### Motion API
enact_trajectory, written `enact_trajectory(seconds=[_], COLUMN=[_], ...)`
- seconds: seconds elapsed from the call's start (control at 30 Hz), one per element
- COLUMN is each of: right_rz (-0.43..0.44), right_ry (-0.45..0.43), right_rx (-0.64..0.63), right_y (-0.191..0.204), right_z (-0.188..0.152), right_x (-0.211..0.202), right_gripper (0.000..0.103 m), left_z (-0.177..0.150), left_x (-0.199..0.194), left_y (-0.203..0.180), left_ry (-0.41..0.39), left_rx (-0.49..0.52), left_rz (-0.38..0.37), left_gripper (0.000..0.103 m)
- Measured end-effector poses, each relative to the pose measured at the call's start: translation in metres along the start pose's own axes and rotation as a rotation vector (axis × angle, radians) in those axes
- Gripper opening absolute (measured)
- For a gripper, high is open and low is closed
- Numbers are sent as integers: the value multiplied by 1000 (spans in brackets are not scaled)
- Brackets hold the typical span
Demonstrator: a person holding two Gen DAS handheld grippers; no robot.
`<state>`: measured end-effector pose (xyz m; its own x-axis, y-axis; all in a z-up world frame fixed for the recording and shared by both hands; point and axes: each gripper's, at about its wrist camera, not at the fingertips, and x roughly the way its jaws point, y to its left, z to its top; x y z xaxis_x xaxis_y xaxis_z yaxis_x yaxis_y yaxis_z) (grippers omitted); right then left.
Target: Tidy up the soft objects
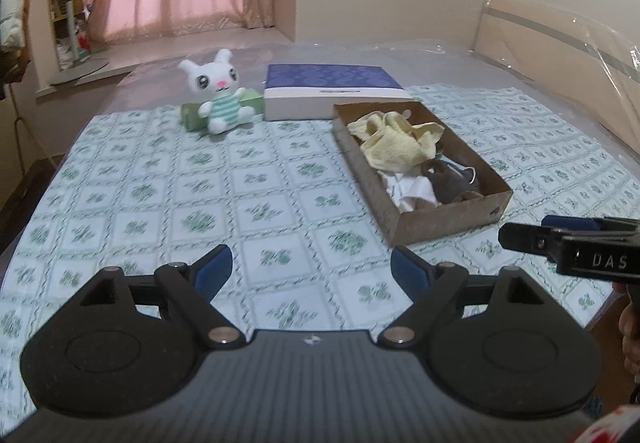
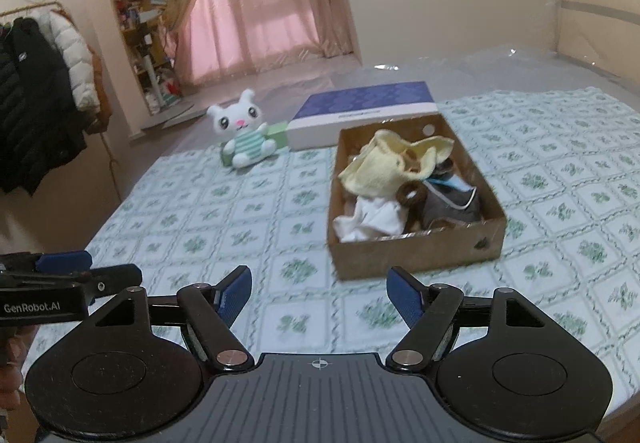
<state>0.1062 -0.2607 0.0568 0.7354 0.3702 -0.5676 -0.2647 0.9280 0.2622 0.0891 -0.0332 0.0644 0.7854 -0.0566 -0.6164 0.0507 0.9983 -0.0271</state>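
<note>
A brown cardboard box [image 1: 448,217] [image 2: 420,247] sits on the patterned bedspread and holds a yellow cloth [image 1: 396,141] [image 2: 384,167], a white cloth [image 1: 412,191] [image 2: 372,219] and a dark grey-brown item [image 1: 450,179] [image 2: 452,203]. A white plush bunny [image 1: 220,95] [image 2: 244,135] in a striped shirt sits at the far left, apart from the box. My left gripper [image 1: 312,267] is open and empty above the bedspread. My right gripper [image 2: 320,291] is open and empty in front of the box.
A purple-and-white flat box [image 1: 332,91] [image 2: 360,111] lies behind the cardboard box. A green box [image 1: 192,115] [image 2: 276,135] stands behind the bunny. The bed's left edge [image 1: 52,171] drops to the floor. A coat rack [image 2: 36,83] stands at the left.
</note>
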Motion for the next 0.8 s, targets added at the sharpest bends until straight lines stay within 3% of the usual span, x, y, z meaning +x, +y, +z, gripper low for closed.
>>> enact_trajectory(seconds=[0.57, 0.8], right_rz=[88, 107], right_ry=[90, 111], right_rx=[-84, -95], right_y=[43, 48], right_z=[-51, -58], right_x=[5, 12], right_gripper=[74, 74], left_z=[-61, -71], left_x=[-27, -27], left_y=[24, 29], left_ry=[73, 96], left_rx=[-65, -83], left_rz=[61, 79], left_gripper=[85, 85])
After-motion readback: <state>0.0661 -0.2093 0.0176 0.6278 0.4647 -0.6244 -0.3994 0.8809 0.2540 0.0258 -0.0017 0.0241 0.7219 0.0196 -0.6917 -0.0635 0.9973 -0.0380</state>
